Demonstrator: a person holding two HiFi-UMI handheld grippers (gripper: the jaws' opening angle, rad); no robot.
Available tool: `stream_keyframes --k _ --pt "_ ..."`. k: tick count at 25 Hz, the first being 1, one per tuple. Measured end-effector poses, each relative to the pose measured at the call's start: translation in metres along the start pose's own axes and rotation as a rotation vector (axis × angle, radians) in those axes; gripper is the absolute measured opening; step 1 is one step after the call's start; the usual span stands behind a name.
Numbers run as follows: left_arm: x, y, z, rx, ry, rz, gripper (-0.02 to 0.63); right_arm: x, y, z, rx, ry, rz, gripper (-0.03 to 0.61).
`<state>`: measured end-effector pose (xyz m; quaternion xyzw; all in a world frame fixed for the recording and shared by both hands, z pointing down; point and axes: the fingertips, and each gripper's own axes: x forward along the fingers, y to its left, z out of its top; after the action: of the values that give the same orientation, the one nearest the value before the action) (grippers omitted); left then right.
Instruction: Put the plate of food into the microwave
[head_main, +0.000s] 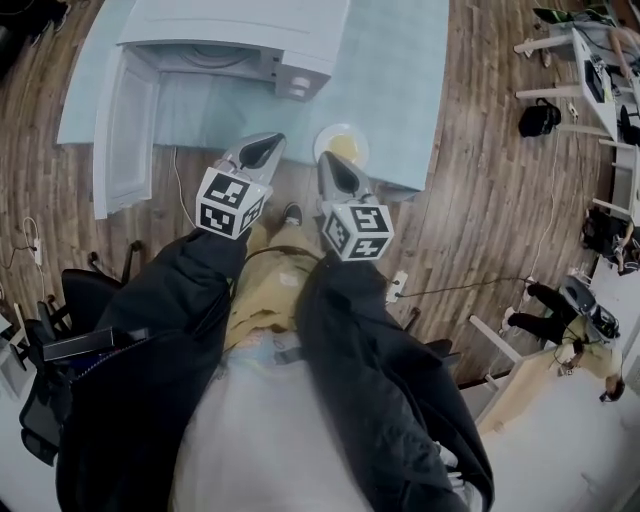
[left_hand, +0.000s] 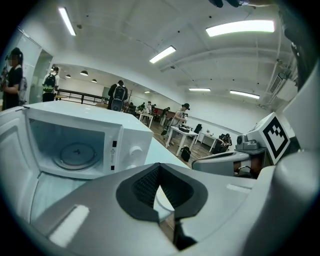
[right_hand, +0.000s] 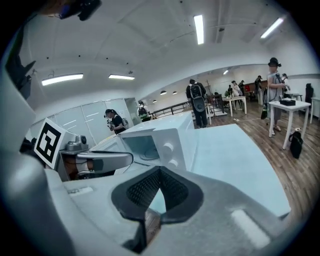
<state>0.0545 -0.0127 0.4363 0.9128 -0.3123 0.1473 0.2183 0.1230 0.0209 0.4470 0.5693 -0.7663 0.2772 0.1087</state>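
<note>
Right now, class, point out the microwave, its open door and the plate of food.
microwave (head_main: 235, 25): head view, top panel.
door (head_main: 125, 135): head view, middle of the swung-open panel.
plate (head_main: 340, 127): head view, far rim.

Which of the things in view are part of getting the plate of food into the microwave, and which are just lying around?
For the job: microwave, its open door, plate of food, left gripper, right gripper.

Lying about: black bag on the floor, power strip, black chair.
</note>
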Motion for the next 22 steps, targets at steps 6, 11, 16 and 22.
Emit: stream_keyframes --k 6,11,16,22 --pt "0.009 0.034 -0.031 -0.058 0.112 -0.086 0.000 0.042 0.006 -0.023 0.073 0.090 -0.034 0.002" --pt "0.026 0.031 -0.058 -0.078 0.214 -0.124 0.000 0.053 -0.005 -0.057 0.134 0.184 -0.034 0.000" --pt "0.047 0.027 -0.087 -0.110 0.303 -0.127 0.000 0.051 -0.046 -0.095 0.175 0.274 -0.078 0.000" --pt "0.059 -0.009 -0.116 -0.121 0.401 -0.115 0.000 0.016 -0.082 -0.128 0.252 0.339 -0.078 0.000"
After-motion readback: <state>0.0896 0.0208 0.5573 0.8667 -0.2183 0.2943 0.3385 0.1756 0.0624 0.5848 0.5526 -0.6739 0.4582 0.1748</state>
